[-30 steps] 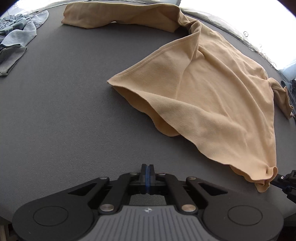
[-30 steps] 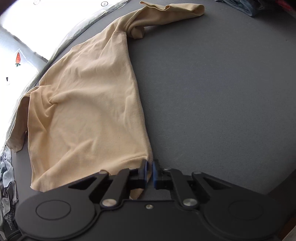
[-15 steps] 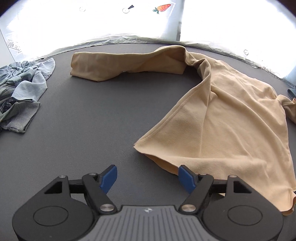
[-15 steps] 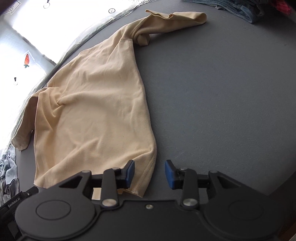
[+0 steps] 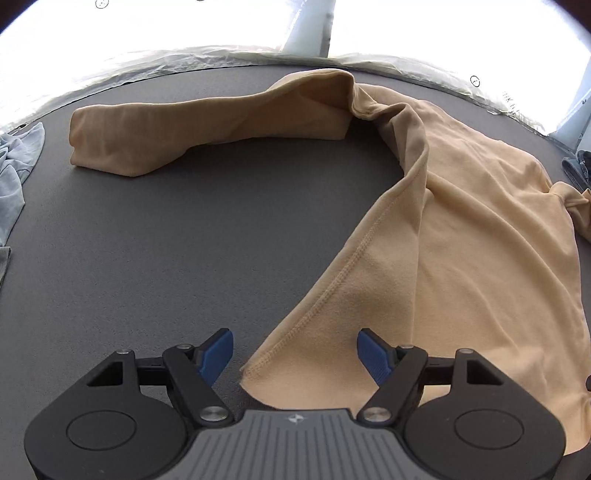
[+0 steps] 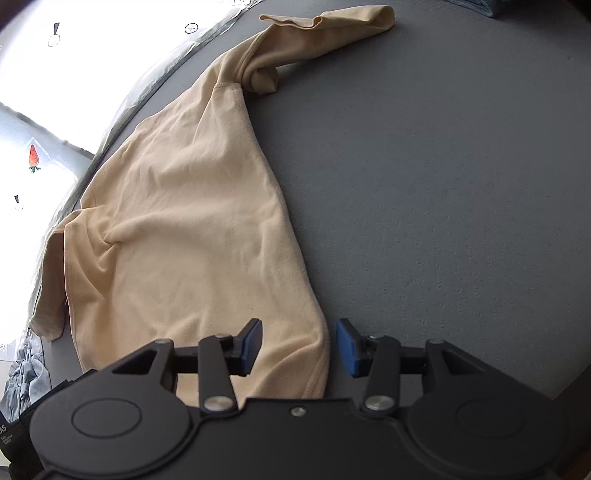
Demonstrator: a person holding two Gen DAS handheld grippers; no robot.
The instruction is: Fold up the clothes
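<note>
A tan long-sleeved shirt (image 5: 480, 236) lies spread on the dark grey table (image 5: 166, 240). One sleeve (image 5: 192, 125) stretches to the far left. My left gripper (image 5: 295, 350) is open, its blue pads on either side of the shirt's near hem corner (image 5: 280, 362). In the right wrist view the shirt (image 6: 184, 240) lies left of centre, its sleeve (image 6: 325, 26) at the far end. My right gripper (image 6: 299, 343) is open over the other hem corner (image 6: 314, 354), with the cloth between the pads.
A heap of grey-blue clothes (image 5: 14, 166) lies at the table's left edge and also shows in the right wrist view (image 6: 22, 380). Denim (image 5: 576, 166) lies at the far right. The table's far edge (image 5: 184, 62) borders bright windows.
Both grippers have opened: the right let go of the hem corner it pinched, the left was shut and empty. The left has moved in over the hem's near corner. The shirt now lies flatter.
</note>
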